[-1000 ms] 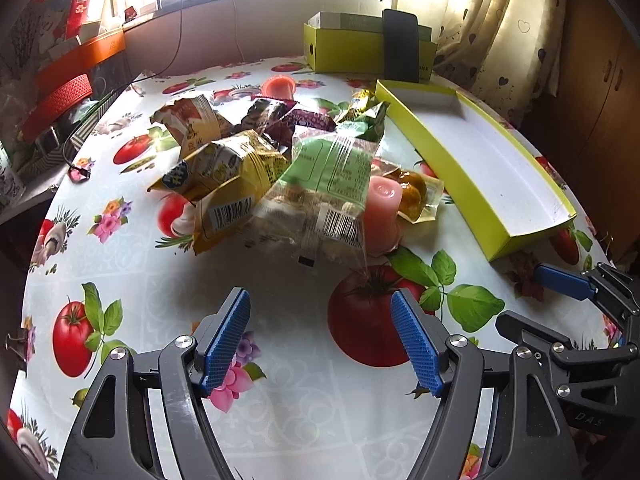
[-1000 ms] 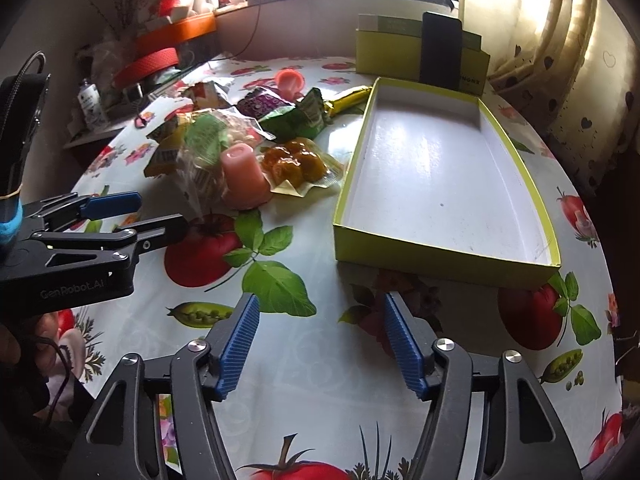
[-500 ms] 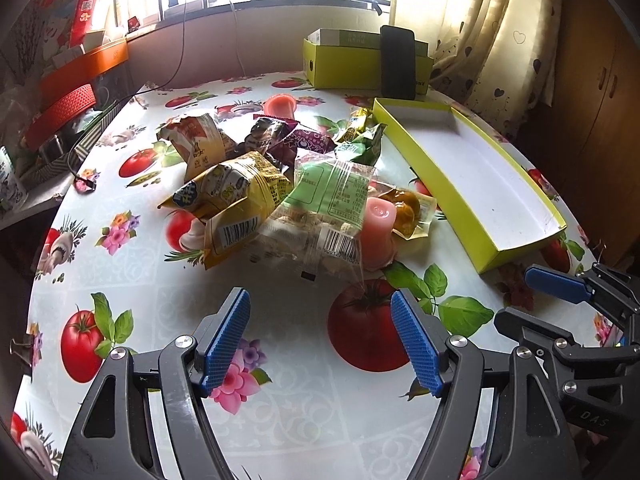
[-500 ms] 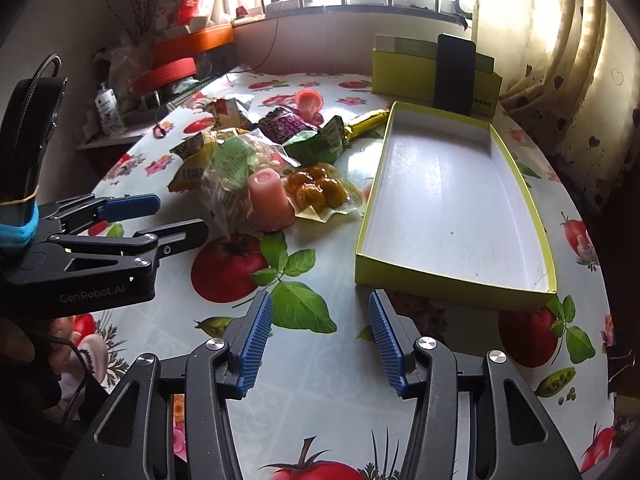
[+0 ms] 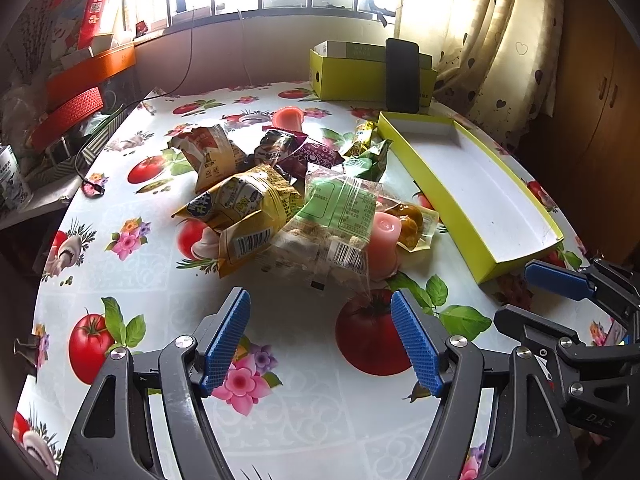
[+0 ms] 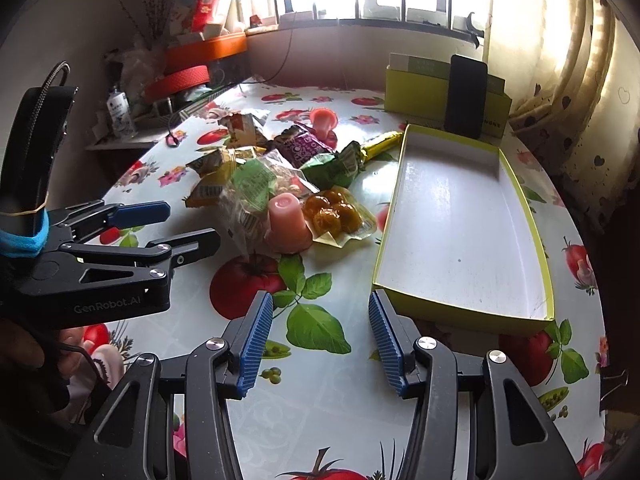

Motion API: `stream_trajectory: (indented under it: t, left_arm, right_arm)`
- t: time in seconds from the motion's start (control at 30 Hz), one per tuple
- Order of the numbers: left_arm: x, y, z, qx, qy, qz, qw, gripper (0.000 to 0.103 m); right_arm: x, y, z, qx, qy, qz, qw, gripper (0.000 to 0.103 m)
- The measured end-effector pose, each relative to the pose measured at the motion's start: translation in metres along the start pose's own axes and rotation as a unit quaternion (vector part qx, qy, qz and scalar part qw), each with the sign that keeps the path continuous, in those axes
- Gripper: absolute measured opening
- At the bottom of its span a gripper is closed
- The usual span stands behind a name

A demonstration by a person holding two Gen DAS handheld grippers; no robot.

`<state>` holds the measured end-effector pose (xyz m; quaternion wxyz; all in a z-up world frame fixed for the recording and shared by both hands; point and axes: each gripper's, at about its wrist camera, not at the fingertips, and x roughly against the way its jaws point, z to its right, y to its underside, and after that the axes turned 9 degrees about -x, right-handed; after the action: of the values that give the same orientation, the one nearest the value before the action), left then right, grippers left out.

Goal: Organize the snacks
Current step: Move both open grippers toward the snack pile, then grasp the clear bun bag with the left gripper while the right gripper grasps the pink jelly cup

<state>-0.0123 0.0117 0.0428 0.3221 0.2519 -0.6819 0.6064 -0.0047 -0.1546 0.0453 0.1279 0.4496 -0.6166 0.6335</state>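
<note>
Jaws of left gripper (image 5: 320,300) and right gripper (image 6: 320,304) released, nothing between them, above the counter (image 5: 280,420); beyond, snack pile (image 5: 288,200) lies heaped just left of empty yellow tray (image 6: 460,216).

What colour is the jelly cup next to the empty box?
Pink jelly cup; clearest in the right wrist view.

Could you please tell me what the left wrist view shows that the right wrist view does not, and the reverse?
Only the left wrist view shows the binder clip at the table's left edge. Only the right wrist view shows the spray bottle and the person's hand holding the left gripper. Both show the snack pile, the empty yellow tray and the phone leaning on the green box.
</note>
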Motion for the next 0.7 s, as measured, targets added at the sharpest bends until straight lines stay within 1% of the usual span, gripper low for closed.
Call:
stream_trajectory:
  t: [0.3, 0.47, 0.7]
  left_arm:
    - [0.001, -0.002, -0.004, 0.004, 0.006, 0.004, 1.0000, 0.074]
    - [0.000, -0.003, -0.006, 0.006, 0.010, 0.004, 0.9999, 0.074]
    - [-0.001, -0.004, -0.009, 0.010, 0.020, 0.008, 0.9997, 0.074]
  right_arm:
    - [-0.001, -0.006, -0.004, 0.004, -0.004, 0.005, 1.000, 0.048]
    - [-0.003, -0.009, -0.007, 0.008, -0.004, 0.004, 1.000, 0.045]
    - [-0.010, -0.014, -0.012, 0.013, -0.009, 0.003, 1.000, 0.043]
